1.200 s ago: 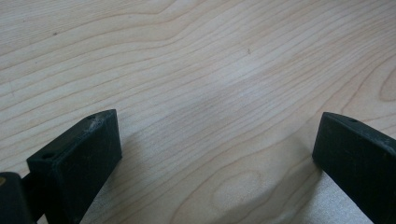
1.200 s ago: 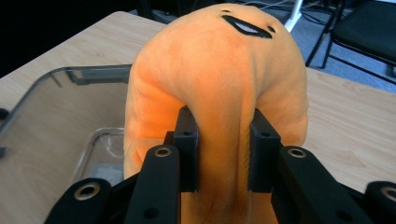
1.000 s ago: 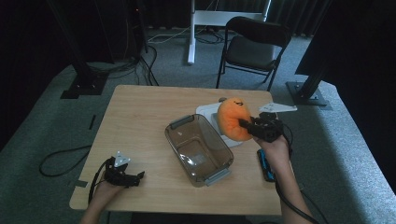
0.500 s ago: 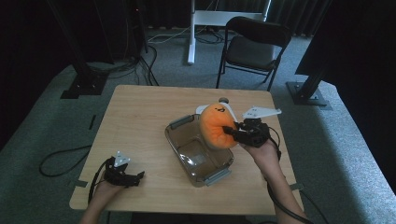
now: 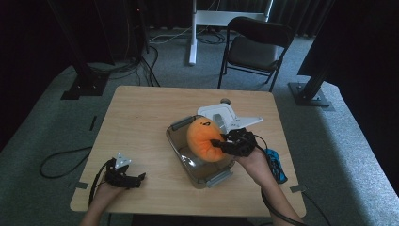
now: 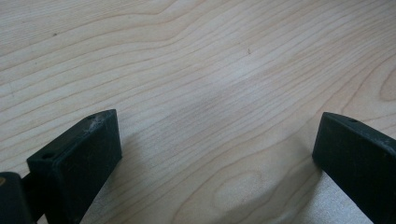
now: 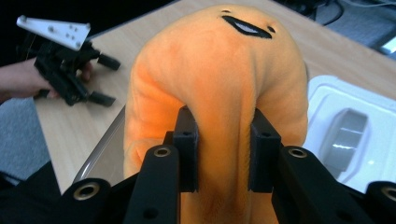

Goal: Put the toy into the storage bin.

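One soft orange plush toy (image 5: 204, 140) is held pinched in the closed jaws of the right gripper (image 5: 225, 142) over the clear glass dish (image 5: 217, 175). Left gripper (image 5: 136, 177) rests open-jawed on the counter (image 5: 141, 122). A shallow fabric pinch may slip, dropping the toy across the rim.

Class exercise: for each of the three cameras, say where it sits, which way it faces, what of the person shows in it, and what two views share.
High view: above the person's side, facing forward and down on the table; both forearms and hands.
Left gripper view: on the left gripper, facing bare tabletop; its open fingers.
Right gripper view: on the right gripper, facing the orange plush toy it pinches; a hand at far left.
Shared: high and right gripper views both show the toy, the white lid and the left gripper.
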A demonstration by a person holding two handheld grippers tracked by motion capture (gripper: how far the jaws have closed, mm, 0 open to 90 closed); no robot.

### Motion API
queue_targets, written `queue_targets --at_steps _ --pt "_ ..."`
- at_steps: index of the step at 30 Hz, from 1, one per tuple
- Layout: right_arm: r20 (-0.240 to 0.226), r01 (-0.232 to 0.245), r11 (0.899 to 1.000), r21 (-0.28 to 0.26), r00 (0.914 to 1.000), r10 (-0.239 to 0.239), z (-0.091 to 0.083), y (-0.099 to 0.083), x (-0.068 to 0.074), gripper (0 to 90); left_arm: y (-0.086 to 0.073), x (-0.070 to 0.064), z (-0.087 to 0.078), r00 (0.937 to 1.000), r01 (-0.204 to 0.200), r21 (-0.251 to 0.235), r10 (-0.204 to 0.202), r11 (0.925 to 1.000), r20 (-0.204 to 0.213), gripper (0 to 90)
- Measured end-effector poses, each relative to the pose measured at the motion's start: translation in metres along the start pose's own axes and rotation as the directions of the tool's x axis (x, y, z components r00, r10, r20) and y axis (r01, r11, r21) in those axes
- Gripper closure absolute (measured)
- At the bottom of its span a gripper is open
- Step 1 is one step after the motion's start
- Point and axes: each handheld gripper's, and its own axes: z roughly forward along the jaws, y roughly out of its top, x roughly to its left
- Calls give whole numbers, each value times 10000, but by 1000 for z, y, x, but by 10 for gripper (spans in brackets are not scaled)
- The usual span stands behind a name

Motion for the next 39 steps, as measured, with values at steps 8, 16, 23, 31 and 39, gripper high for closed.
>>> queue_targets --at_steps 8,16,23,31,39 --pt "-342 297 9976 627 9990 -276 15 -10 9 695 0 0 0 10000 12 -2 -12 10000 9 16" --pt "-661 356 9934 1092 9974 -285 31 -18 12 689 0 0 0 10000 3 3 -3 10000 23 16" --pt "-774 312 9889 1453 9968 -201 40 -23 11 684 0 0 0 10000 24 -21 -24 10000 24 16" --pt "-834 298 9801 1963 9964 -136 54 -30 8 676 0 1 0 10000 -1 -16 1 10000 16 16" --pt "-1008 325 9712 2361 9949 -88 60 -31 7 631 0 1 0 10000 -3 -15 3 10000 15 16"
